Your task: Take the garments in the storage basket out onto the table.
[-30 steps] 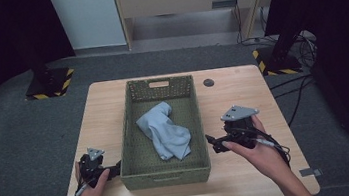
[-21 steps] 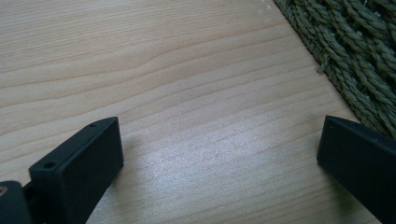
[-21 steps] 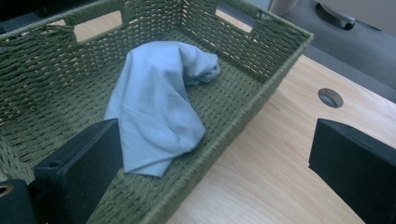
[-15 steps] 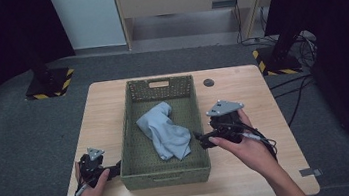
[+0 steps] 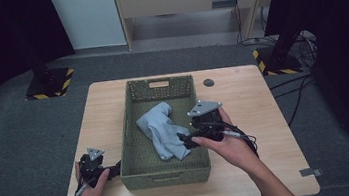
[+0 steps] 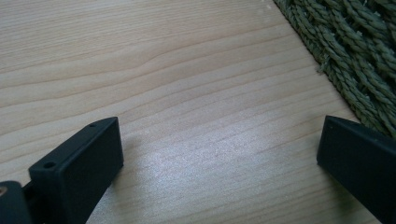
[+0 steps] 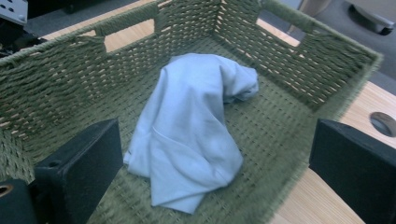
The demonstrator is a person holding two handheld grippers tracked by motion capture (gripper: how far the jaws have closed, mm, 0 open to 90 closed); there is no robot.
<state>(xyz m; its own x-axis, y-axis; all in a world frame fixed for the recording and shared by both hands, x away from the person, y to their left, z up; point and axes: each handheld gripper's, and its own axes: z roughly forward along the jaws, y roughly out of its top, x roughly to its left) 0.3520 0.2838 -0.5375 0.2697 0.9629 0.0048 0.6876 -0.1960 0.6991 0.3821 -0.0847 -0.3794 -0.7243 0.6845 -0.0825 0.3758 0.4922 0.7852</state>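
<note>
Right gripper (image 5: 184,141) sitting right of centre in high view, hanging over right rim of green woven basket (image 5: 129,134), jaws gaping wide, gripping nothing. In right gripper view, light blue cloth (image 7: 196,126) lying crumpled on basket floor, filling middle of frame between the two black jaws, touching neither. In high view, cloth (image 5: 161,130) showing mid-frame inside basket. Left gripper (image 5: 116,169) parked lower left of high view on wooden table (image 5: 252,93), just beside basket's left wall, jaws also spread wide, nothing between them.
</note>
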